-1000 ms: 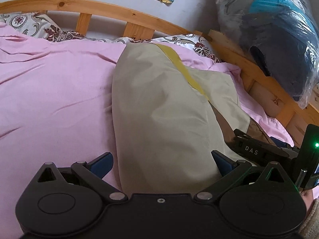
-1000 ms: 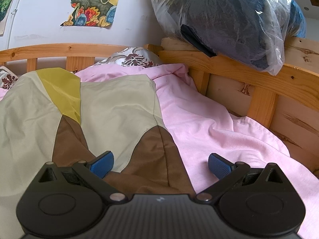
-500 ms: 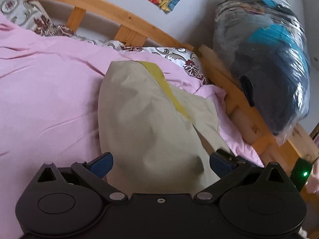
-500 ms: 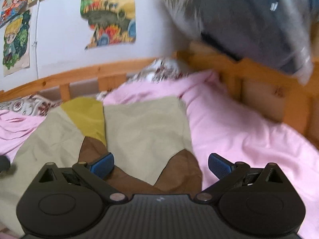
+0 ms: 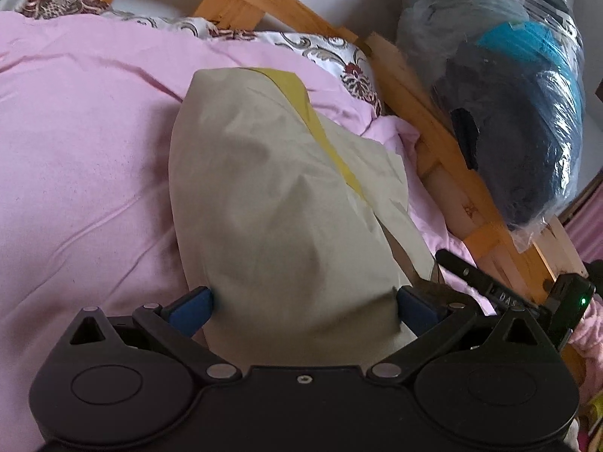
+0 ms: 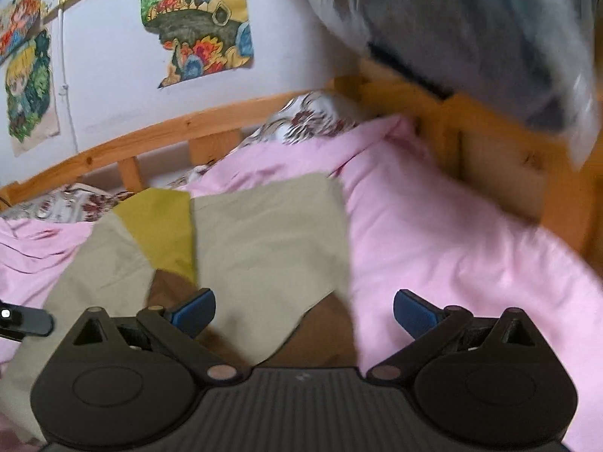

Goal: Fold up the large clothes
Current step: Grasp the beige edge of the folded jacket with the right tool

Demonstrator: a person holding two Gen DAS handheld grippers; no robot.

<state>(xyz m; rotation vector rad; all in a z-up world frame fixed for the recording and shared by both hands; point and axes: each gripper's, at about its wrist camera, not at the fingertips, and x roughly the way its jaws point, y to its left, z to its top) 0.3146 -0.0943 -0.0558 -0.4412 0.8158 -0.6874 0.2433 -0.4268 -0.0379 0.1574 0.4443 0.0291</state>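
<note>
The garment [image 5: 279, 203], a beige piece with a yellow stripe and brown panels, lies on the bed [image 5: 83, 158] over the pink sheet, its far end pointing toward the wooden headboard [image 5: 264, 3] and the patterned pillows. The left gripper [image 5: 303, 307] sits low at the near end of the cloth with its fingers [image 5: 190, 303] spread wide; the fabric bulges up between them and appears to brush both blue pads, but nothing is pinched. The right gripper [image 6: 303, 310] also has its fingers [image 6: 414, 312] spread apart, hanging over the garment's right edge, where beige meets brown, so one pad is above cloth and the other above bare sheet. Its view is blurred, so contact there cannot be judged. Both tools flank the near hem, probably to take two corners so the cloth can be carried over evenly. A plastic-wrapped bundle [image 5: 501, 105] rests on the side rail, apart from the work.
</note>
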